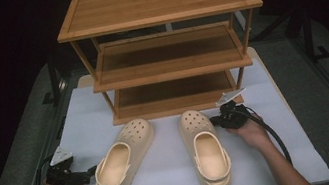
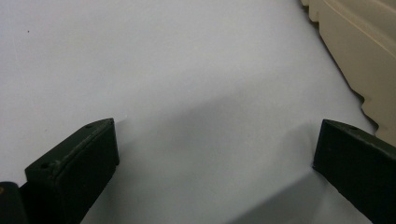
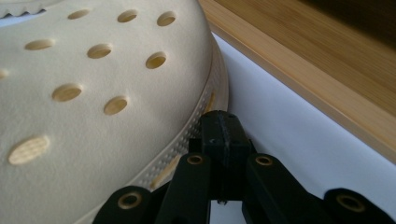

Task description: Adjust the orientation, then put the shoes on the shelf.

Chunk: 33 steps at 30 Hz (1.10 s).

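Two cream clogs lie on the white table, toes toward the shelf: the left clog point(image 1: 125, 157) angled, the right clog point(image 1: 205, 149) straight. My left gripper point(image 1: 92, 171) rests low by the left clog's heel. In the left gripper view its jaws point(image 2: 215, 135) stand wide apart over bare table, with the clog's sole edge point(image 2: 364, 51) at the upper right. My right gripper point(image 1: 214, 121) sits at the right side of the right clog's toe. Its jaws point(image 3: 223, 126) are pressed together with nothing between them, their tip against the sole rim of the perforated toe point(image 3: 93, 93).
A three-tier wooden shoe rack point(image 1: 169, 71) stands at the back of the white mat point(image 1: 167, 183); its bottom board point(image 3: 303, 60) runs close behind the right gripper. Dark floor and metal rails flank the table.
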### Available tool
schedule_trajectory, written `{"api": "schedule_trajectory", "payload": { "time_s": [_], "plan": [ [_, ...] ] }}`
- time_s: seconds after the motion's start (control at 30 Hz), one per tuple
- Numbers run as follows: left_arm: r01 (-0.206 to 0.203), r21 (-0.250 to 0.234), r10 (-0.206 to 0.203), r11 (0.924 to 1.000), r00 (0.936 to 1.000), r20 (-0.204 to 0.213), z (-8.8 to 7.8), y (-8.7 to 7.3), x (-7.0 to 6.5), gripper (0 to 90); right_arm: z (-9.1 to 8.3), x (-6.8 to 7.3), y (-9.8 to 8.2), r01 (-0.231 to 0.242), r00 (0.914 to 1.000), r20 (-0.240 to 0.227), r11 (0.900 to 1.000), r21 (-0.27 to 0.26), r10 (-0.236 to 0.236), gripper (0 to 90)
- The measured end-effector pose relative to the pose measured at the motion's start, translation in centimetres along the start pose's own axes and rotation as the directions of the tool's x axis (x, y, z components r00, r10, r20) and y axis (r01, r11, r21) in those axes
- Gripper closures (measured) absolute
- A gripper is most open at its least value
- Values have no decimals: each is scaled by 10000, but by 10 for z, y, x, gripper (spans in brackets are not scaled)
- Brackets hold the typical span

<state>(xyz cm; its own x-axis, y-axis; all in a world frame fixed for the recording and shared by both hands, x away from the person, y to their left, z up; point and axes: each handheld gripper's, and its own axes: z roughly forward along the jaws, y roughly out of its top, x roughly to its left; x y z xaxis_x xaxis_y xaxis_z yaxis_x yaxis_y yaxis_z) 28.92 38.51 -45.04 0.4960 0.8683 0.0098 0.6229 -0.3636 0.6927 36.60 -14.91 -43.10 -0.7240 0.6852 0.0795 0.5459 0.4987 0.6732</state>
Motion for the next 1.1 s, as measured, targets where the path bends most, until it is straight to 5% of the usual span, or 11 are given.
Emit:
{"api": "schedule_trajectory", "payload": {
  "time_s": [0.3, 0.5, 0.7, 1.1],
  "plan": [
    [5, -24, -5, 10000, 10000, -17, 0, 0, 0, 0, 19, 17, 19, 463, 9984, -310, 9989, 4, -462, 899],
    [1, -9, -1, 10000, 10000, -17, 0, 0, 0, 0, 17, 16, 16, 294, 9991, -319, 9995, -88, -296, 898],
    [3, -13, -3, 10000, 10000, -4, 0, 0, 0, 0, -7, 11, 2, -181, 9998, -85, 9992, -344, 178, 894],
    [-40, -62, 41, 10000, 9998, 178, -2, 0, 1, 0, -59, 18, -39, -873, 9959, 129, 9901, -1102, 892, 558]
  ]
}}
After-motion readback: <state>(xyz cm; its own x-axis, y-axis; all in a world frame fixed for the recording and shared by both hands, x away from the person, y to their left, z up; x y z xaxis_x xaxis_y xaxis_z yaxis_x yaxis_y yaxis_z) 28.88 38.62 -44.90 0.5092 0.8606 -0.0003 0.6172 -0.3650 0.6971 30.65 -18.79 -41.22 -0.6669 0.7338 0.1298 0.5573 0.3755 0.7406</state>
